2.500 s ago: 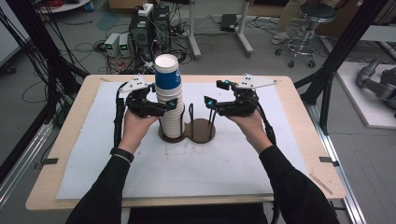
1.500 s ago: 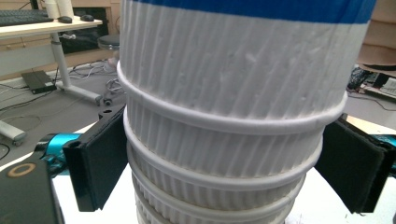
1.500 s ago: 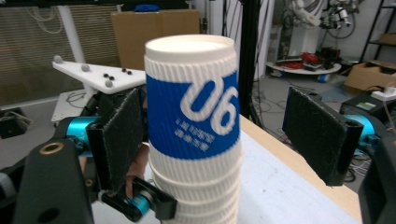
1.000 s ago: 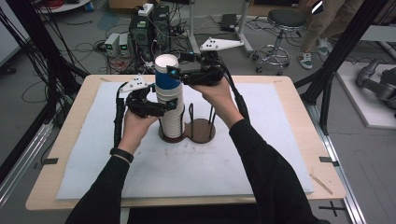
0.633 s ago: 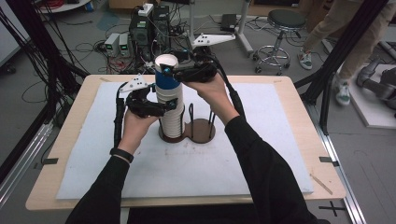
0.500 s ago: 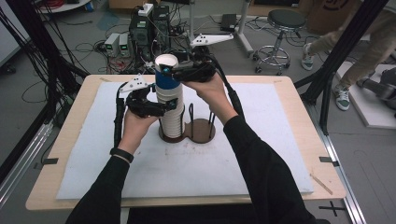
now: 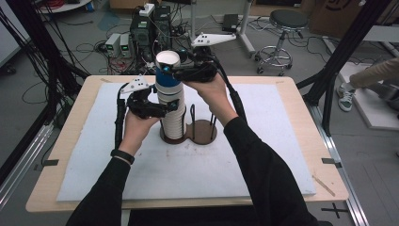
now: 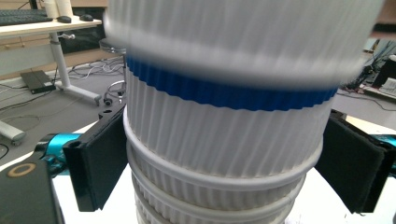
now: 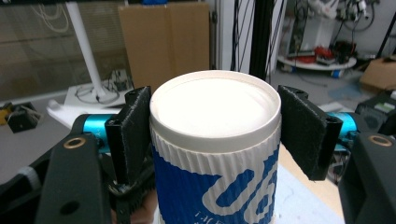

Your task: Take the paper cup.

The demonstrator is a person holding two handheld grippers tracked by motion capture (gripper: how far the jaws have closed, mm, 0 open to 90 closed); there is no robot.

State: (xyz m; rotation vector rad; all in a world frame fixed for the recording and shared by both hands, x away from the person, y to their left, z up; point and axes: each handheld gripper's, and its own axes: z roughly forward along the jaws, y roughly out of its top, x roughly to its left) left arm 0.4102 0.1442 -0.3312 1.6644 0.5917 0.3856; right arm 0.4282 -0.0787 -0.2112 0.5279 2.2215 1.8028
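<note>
A tall stack of ribbed white paper cups [image 7: 173,117] stands upside down on the left ring of a brown double base [image 7: 203,132]. Its top cup [image 7: 167,75] is blue and white. My left gripper [image 7: 170,107] is shut on the stack's middle, and in the left gripper view both pads [image 8: 99,163] press the ribbed cup stack [image 8: 224,140]. At the top, my right gripper [image 7: 172,70] has just been closing, and it is shut on the top cup [image 9: 215,154]. Its pads [image 9: 133,135] flank that cup just under the white rim.
The base sits on a white mat [image 7: 282,141] on a wooden table [image 7: 301,94]. Thin black wire posts [image 7: 192,115] rise from the base's right ring. Behind the table lie electronics and cables [image 7: 141,33], a stool [image 7: 282,28] and a person's legs [image 7: 367,80].
The right gripper, beside the base earlier, rose to the top of the stack and its jaws closed on the top cup. The left gripper has stayed on the stack.
</note>
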